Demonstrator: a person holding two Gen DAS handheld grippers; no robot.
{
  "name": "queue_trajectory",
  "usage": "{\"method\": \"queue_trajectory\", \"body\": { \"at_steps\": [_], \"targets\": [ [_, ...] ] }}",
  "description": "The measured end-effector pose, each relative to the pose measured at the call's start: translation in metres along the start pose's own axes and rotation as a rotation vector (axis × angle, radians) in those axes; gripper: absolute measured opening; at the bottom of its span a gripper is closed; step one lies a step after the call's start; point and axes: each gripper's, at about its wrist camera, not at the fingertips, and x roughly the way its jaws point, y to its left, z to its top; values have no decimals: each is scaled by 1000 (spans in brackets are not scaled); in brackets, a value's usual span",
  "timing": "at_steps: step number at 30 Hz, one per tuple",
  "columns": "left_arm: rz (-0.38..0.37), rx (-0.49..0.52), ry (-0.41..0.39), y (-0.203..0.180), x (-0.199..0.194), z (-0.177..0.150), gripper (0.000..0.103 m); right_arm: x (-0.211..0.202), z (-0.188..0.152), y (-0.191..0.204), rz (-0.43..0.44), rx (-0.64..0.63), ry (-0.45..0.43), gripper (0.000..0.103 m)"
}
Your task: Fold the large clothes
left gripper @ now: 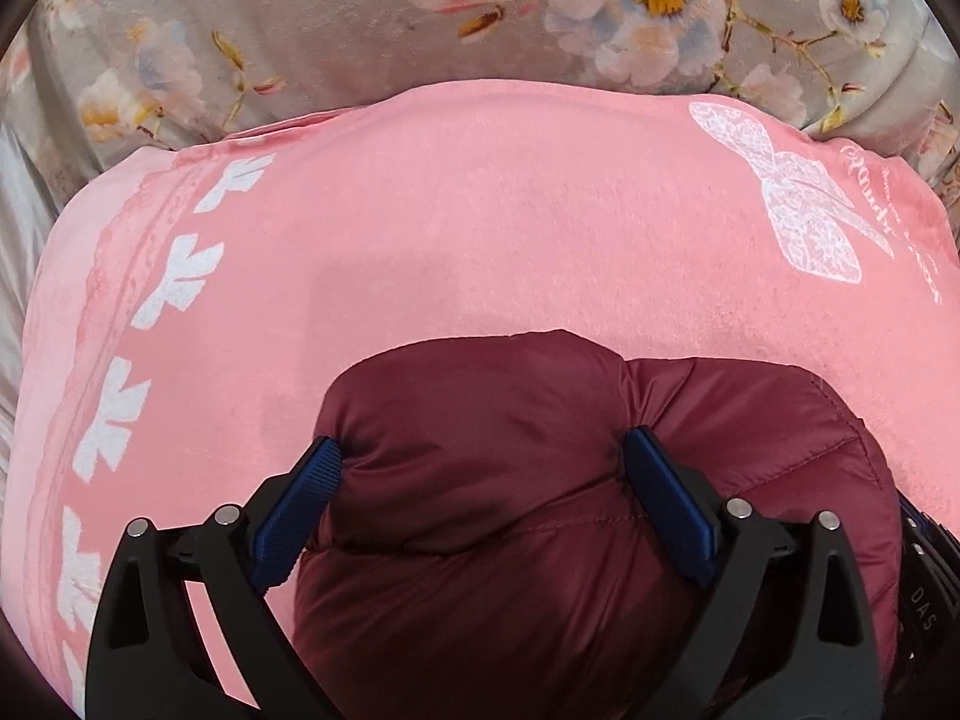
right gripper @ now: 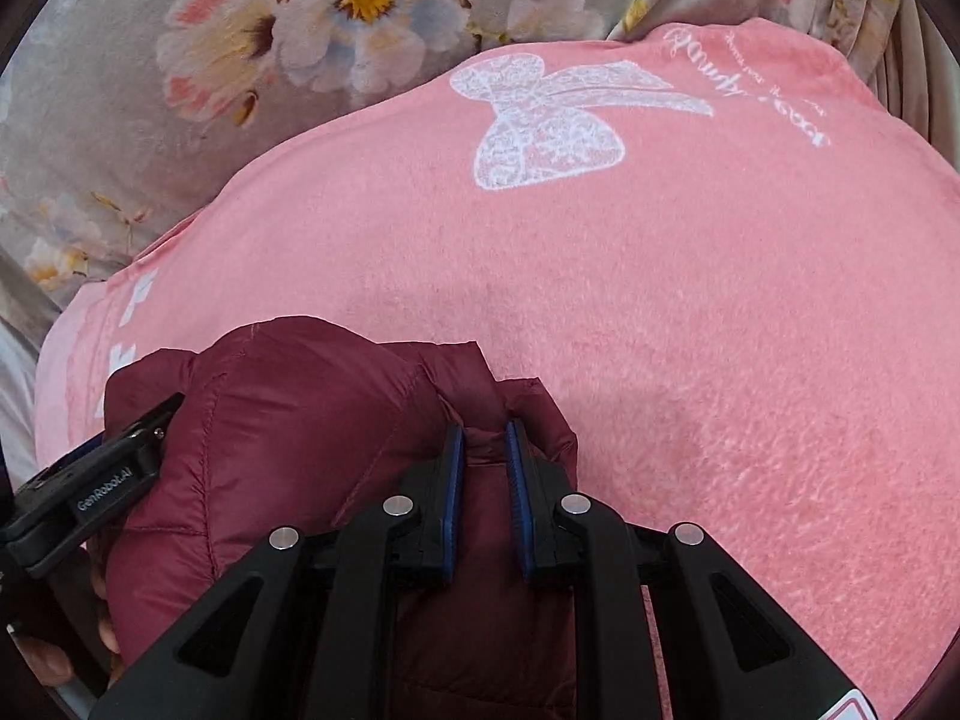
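A maroon quilted down jacket [left gripper: 492,480] is bunched between both grippers, above a pink blanket [left gripper: 480,228]. My left gripper [left gripper: 483,450] has its jaws wide apart, with a thick puffy fold of the jacket filling the gap and touching both blue pads [left gripper: 666,492]. My right gripper [right gripper: 483,438] is shut on a narrow fold of the jacket [right gripper: 312,420]. The left gripper's black body [right gripper: 90,480] shows at the left of the right wrist view, beside the jacket. The rest of the jacket is hidden below the grippers.
The pink blanket [right gripper: 660,312] has a white bow print [right gripper: 540,120] and a white leaf border [left gripper: 174,276]. Beyond it lies a grey floral bedspread [left gripper: 300,18]. Silvery fabric [left gripper: 18,210] shows at the far left.
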Motion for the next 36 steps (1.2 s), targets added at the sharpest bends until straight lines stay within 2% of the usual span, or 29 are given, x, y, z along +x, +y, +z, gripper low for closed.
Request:
{"method": "queue_trajectory", "body": {
  "at_steps": [7,36],
  "targets": [
    [12,2,-21,-3,10,-7,96,2,-1,5,-25,-21,-22,16],
    [37,21,-48,-7,14,-12,98,2,-3,5,-26,-26,-28,16]
  ]
}}
